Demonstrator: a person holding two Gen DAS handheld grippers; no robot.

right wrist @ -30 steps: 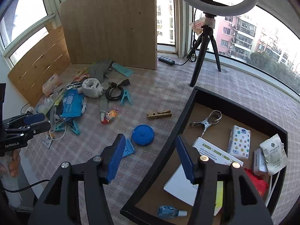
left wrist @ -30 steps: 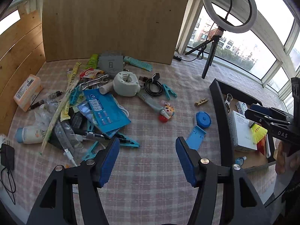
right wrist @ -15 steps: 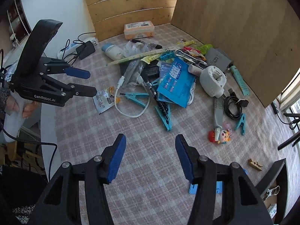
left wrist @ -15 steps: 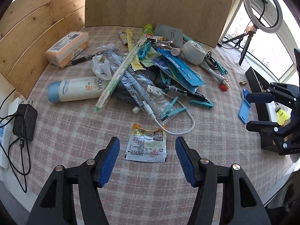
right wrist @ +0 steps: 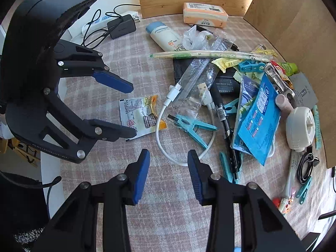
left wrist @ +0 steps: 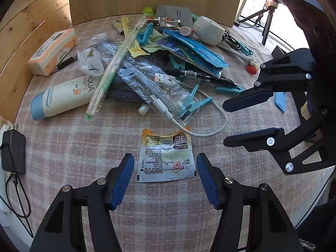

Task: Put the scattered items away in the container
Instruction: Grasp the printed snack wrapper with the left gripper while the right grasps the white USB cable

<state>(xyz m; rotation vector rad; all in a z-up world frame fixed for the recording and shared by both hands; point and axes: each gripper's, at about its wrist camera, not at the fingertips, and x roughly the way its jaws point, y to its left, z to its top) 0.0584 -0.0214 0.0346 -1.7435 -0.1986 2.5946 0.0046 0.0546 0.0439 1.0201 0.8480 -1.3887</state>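
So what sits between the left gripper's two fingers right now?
In the left wrist view, the flat coffee sachet lies on the checked cloth between the left gripper's open fingers; the pads do not touch it. Nothing else is in the gap.

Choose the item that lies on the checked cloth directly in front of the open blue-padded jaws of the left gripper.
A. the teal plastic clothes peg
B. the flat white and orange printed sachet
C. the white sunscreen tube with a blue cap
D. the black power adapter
B: in the left wrist view the flat white and orange printed sachet lies alone on the cloth, centred ahead of the left gripper, untouched.
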